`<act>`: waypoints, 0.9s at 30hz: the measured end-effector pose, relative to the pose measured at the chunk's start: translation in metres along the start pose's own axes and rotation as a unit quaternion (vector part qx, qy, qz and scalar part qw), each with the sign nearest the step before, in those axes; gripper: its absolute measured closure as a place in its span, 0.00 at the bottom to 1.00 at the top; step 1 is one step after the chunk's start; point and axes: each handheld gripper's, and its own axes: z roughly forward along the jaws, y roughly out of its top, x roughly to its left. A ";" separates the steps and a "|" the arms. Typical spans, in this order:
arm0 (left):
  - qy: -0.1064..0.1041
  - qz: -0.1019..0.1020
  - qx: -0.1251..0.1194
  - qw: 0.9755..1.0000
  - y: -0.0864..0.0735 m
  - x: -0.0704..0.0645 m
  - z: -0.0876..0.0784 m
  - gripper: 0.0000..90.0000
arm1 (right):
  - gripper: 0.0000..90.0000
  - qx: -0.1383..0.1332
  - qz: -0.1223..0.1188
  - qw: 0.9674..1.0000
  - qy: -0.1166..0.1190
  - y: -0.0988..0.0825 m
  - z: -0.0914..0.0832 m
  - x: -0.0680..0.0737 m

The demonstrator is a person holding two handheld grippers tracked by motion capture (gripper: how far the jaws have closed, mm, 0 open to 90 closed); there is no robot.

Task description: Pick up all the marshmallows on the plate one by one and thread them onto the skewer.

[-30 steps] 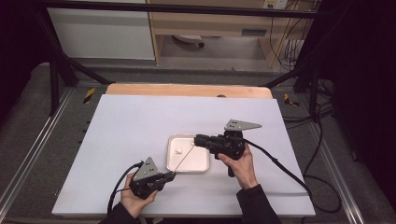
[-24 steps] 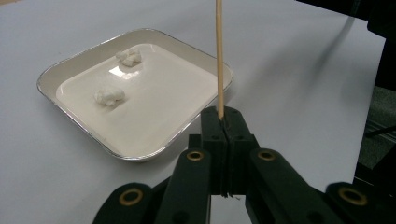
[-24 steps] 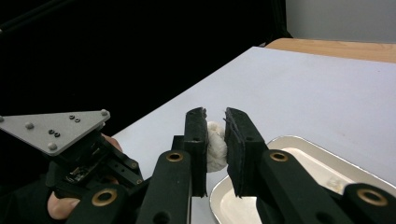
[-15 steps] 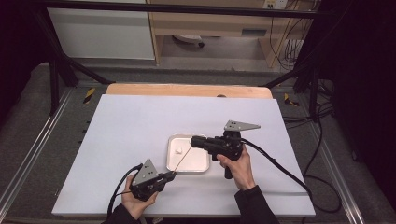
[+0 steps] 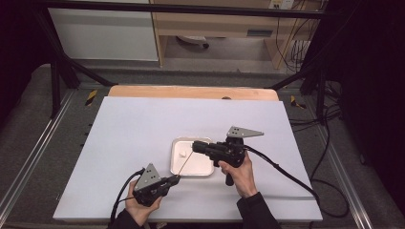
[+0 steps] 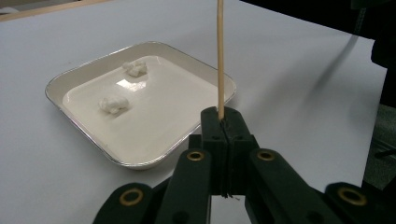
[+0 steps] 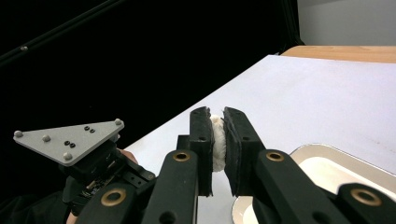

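Note:
My left gripper (image 5: pixel 175 178) (image 6: pixel 223 122) is low at the front of the table, shut on the base of a thin wooden skewer (image 6: pixel 219 56). The skewer (image 5: pixel 185 162) slants up over the tray toward my right gripper (image 5: pixel 196 145). That gripper (image 7: pixel 218 122) hangs above the tray's right side, pointing left, shut on a small white soft piece (image 7: pixel 217 140). I cannot tell whether the skewer's tip touches that piece. Two more white pieces (image 6: pixel 113 103) (image 6: pixel 135 68) lie in the square white tray (image 5: pixel 191 174) (image 6: pixel 74 77).
The white tabletop (image 5: pixel 133 129) spreads wide around the tray, with a wooden strip (image 5: pixel 191 91) along its far edge. Cables (image 5: pixel 286 174) trail from both grippers toward the front and right. Beyond the jaws in the right gripper view stands the left gripper's grey plate (image 7: pixel 70 140).
My right gripper has edged a little to the left with the white piece, closer to the skewer's tip. The left gripper and the skewer have stayed put.

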 end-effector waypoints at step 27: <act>0.003 0.010 0.012 1.000 0.003 -0.003 0.001 0.99 | 0.92 0.007 -0.007 1.000 0.009 -0.010 0.004 0.006</act>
